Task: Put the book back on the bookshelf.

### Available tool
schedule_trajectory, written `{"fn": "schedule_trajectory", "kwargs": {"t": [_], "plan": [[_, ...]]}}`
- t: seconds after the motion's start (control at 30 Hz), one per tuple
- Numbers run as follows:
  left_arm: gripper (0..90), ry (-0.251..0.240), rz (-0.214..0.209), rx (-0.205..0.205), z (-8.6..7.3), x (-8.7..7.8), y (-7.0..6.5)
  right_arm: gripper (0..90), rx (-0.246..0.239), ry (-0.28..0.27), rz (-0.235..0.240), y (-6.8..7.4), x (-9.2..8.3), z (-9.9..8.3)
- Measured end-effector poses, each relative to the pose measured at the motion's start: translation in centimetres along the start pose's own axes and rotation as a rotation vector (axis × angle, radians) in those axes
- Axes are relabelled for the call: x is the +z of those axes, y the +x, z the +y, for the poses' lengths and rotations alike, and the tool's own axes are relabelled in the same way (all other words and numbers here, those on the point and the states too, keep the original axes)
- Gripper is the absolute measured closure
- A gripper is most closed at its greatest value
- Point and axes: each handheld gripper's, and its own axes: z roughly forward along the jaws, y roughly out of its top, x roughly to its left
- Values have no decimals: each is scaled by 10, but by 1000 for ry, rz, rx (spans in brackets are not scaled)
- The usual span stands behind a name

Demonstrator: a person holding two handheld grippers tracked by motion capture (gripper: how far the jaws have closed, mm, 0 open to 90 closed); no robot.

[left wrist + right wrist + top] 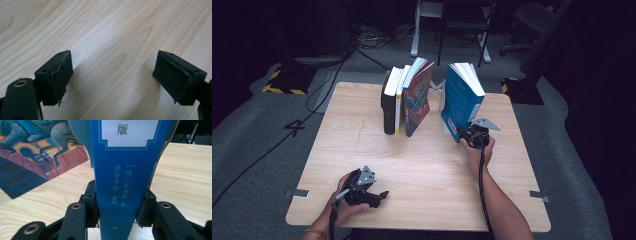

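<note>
Blue book (117, 185) is gripped at its spine by the right gripper (117, 212), both black pads pressed against the covers on either side. In the high view the blue book (460, 100) is seen standing on its lower edge at the far right of the wooden table (422, 165), tilted, with its white page block turned upward, and the right gripper (473, 135) is held against its near end by the person's right hand (477, 150). A gap is left between this book and a row of three others standing to its left: a red illustrated book (418, 97) leaning nearest, then a yellow-spined book (399, 107), then a black book (388, 105). The left gripper (112, 75) is held low over bare wood at the near left of the table, its jaws spread wide with nothing between them; it is seen in the high view (379, 196) in the left hand (344, 202), well apart from the books.
</note>
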Motion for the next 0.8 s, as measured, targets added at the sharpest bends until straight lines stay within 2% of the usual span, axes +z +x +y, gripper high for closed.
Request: {"fn": "schedule_trajectory", "kwargs": {"t": [0.37,0.53,0.63,0.8], "plan": [[159,1,0,2,0,0,0,609,-23,6,-7,-7,6,2],[159,1,0,2,0,0,0,598,-29,10,1,-7,6,3],[159,1,-1,4,0,0,0,595,-54,20,2,-6,6,5],[159,1,-1,4,0,0,0,589,-54,29,17,-7,5,6]]}}
